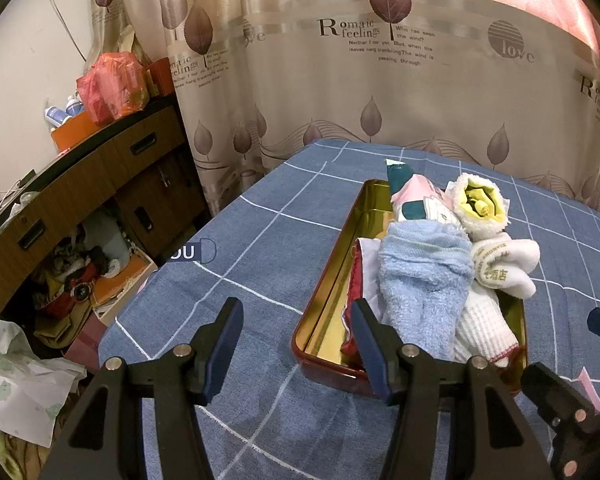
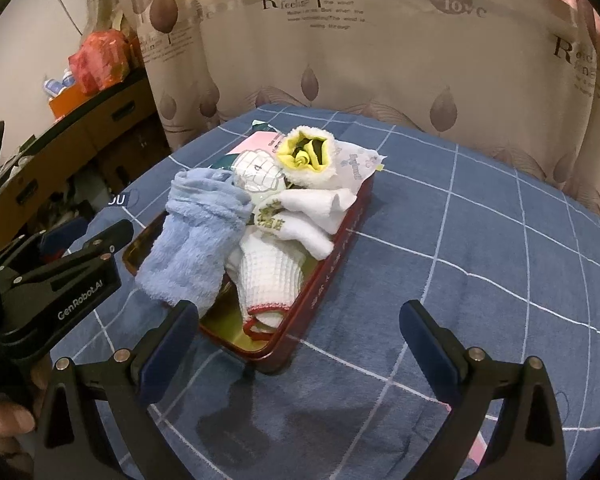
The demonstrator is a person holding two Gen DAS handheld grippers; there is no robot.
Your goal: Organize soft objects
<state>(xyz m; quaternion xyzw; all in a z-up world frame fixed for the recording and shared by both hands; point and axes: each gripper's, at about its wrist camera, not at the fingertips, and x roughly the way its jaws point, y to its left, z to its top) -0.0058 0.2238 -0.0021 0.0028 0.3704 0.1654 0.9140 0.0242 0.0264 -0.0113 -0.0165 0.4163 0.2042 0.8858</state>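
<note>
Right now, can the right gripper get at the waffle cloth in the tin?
Probably yes. The right gripper is open and empty, and the waffle cloth lies just ahead at the near end of the tin. Only the blue towel overlaps its left side.

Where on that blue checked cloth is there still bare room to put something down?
The checked cloth lies bare right of the red tin, out to the curtain. Another free patch runs left of the tin toward the table edge. Inside the tin, only its gold strip along the left wall is open; the rest is crowded with the blue towel and white rolled cloths.
</note>
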